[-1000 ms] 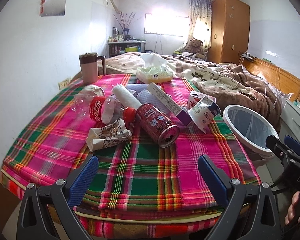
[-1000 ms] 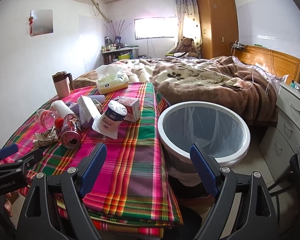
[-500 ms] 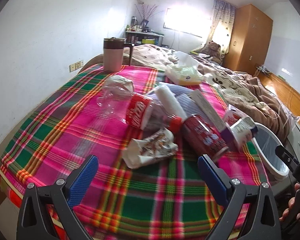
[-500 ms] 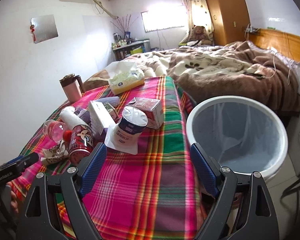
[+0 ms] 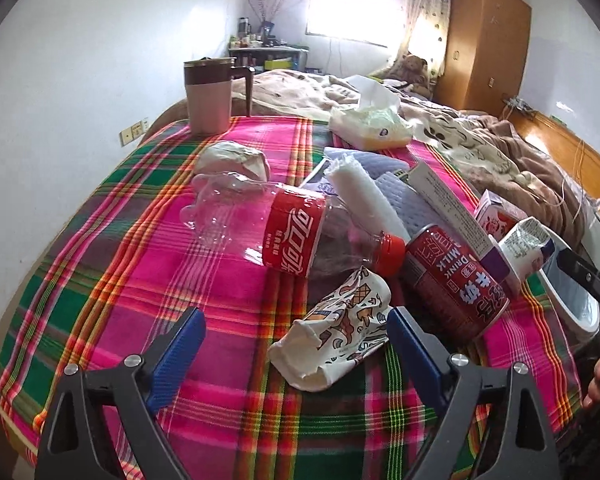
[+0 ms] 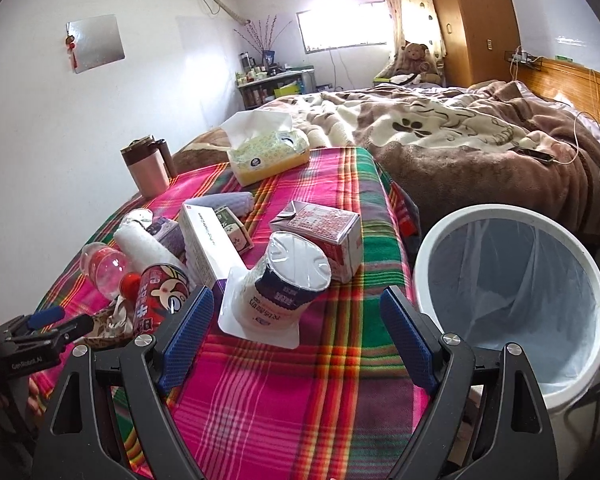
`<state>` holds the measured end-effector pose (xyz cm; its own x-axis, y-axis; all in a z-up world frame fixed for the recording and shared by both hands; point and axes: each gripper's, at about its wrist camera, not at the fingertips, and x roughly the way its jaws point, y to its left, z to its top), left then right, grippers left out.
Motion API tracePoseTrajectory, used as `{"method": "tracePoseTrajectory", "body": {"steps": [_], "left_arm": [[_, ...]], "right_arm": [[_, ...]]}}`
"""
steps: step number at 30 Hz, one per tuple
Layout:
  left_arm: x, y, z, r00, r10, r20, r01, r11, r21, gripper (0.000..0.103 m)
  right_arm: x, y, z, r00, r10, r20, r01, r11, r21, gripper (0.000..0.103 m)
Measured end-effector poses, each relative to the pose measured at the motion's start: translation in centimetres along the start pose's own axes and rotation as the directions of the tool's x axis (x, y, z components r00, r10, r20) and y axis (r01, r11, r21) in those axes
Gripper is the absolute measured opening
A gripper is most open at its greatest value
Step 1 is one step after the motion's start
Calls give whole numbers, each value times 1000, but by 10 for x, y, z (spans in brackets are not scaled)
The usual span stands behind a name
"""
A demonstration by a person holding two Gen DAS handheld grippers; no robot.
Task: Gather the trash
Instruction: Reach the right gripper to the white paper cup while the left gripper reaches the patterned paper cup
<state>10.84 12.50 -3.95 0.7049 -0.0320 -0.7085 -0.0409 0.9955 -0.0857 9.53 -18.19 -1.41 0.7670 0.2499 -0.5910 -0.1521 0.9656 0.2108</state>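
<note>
Trash lies on a plaid-covered table point(image 5: 112, 288). In the left wrist view my open, empty left gripper point(image 5: 296, 344) is just before a crushed patterned paper cup point(image 5: 336, 340). Behind it lie a clear cola bottle point(image 5: 288, 236), a red milk-drink can point(image 5: 460, 284) and a crumpled white paper point(image 5: 236, 160). In the right wrist view my open, empty right gripper point(image 6: 296, 332) is close in front of a yogurt cup point(image 6: 284, 284) lying on its side. A red milk carton point(image 6: 320, 232) sits behind it. A white bin point(image 6: 512, 300) with a clear liner stands right of the table.
A pink mug point(image 5: 208, 96), a tissue pack point(image 5: 372, 124), a long white box point(image 6: 208, 244), a white roll point(image 5: 360, 196) and a folded grey cloth point(image 5: 404, 196) are also on the table. A bed with a brown blanket point(image 6: 460, 140) lies behind.
Both grippers have moved forward over the table. The left has closed in on the paper cup and bottle; the right has closed in on the yogurt cup. Both stay open.
</note>
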Motion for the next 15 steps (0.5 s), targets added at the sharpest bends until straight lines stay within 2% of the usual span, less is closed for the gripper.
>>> {"method": "tracePoseTrajectory", "body": {"steps": [4, 7, 9, 15], "left_arm": [[11, -2, 0, 999, -24, -38, 24, 1000, 18, 92], [17, -7, -1, 998, -33, -55, 36, 998, 47, 85], [21, -10, -1, 996, -58, -75, 62, 997, 50, 73], [28, -16, -2, 989, -114, -95, 117, 993, 30, 66]], "right_arm": [[11, 1, 2, 999, -10, -39, 11, 1000, 14, 87], [18, 0, 4, 997, 7, -73, -3, 999, 48, 87], [21, 0, 5, 997, 4, -75, 0, 999, 53, 87], [29, -2, 9, 997, 22, -76, -14, 995, 99, 86]]}}
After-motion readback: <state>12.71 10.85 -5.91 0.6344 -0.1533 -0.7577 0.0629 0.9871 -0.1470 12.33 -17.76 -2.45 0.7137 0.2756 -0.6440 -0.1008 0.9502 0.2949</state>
